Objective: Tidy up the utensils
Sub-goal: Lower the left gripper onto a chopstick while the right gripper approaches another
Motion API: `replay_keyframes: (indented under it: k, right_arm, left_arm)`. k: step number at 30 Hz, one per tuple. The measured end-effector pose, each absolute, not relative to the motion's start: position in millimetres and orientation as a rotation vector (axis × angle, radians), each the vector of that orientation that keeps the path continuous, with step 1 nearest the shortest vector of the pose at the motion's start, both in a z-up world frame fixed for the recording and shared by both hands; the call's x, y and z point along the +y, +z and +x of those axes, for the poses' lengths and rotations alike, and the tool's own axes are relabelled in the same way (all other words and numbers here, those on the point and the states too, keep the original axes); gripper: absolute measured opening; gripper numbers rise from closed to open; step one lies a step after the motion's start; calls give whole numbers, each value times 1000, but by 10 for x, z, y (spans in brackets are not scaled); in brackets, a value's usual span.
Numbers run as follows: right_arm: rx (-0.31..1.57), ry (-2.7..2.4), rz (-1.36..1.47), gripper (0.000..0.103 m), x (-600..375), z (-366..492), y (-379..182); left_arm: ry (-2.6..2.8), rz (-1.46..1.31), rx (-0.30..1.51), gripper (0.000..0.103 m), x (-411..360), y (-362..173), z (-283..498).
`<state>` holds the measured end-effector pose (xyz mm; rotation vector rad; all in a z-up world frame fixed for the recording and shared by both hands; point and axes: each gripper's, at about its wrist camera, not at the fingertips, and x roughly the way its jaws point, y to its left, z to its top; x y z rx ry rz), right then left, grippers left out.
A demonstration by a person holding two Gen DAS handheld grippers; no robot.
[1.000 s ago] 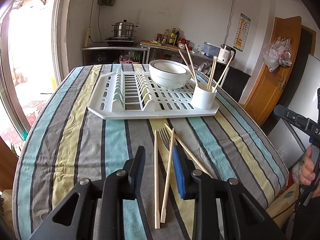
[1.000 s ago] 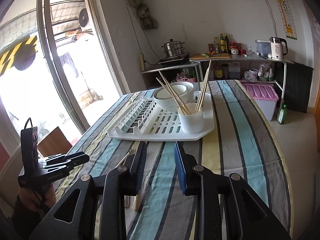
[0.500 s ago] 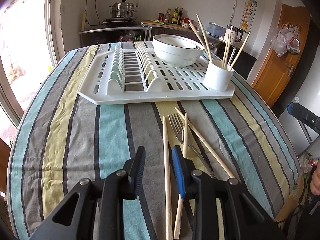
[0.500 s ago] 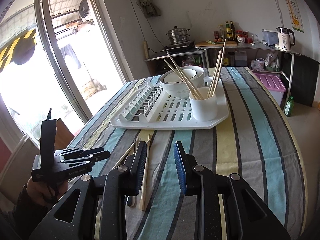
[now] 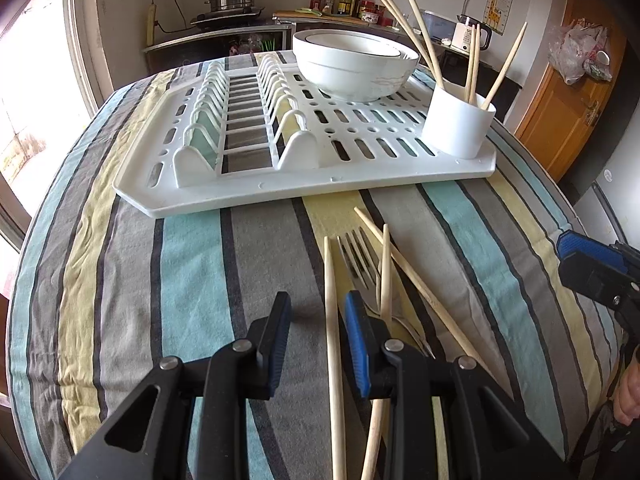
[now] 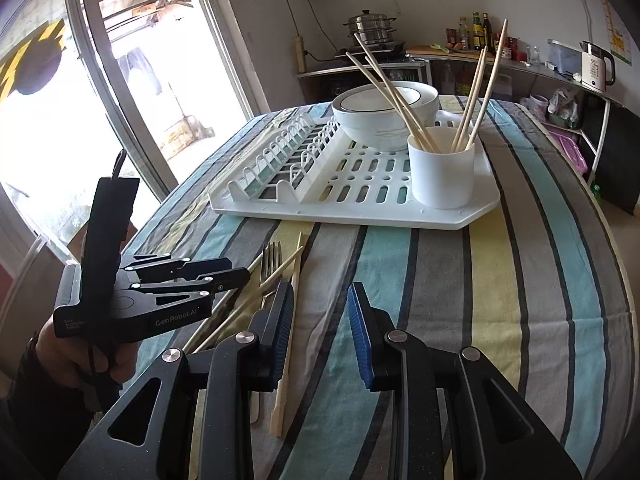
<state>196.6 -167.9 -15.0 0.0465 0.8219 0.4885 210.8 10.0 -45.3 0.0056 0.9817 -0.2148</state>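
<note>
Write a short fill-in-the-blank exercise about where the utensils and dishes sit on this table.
1. The white cup standing on the drying rack holds several ____.
2. The metal utensil lying on the striped tablecloth among the loose chopsticks is a ____.
3. The white bowls rest on the ____, not on the cloth.
4. Nothing is between the fingers of the ____ gripper.

Missing words: chopsticks; fork; drying rack; right
</note>
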Motion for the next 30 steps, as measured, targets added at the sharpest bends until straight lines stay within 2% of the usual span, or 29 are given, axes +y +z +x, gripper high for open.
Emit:
replay_keyframes:
  k: [5,9,15,23,24,30]
  right_arm:
    - [864,502,-14,29,-1510,2120,-256]
    - [902,520,-70,28,-1348,2224,-353]
    - [946,532,-142,28,-1132,2351,-502]
    - [990,520,-244,16,-872,2493,-657]
    - [979,513,-261,8,-849,2488,-660]
    - [981,453,-255,6,-984,2494,-660]
  left_arm:
    - [-212,36,980,28,75,-454,2174]
    - [-206,63,978,20,86,-456,2181]
    - [-175,49,978,20,235,-457,2196]
    - [-161,47,978,20,303,-458,2159]
    - [-159,48,978,20,297,-459,2163]
    - [-172,50,979,19,237,-462,2177]
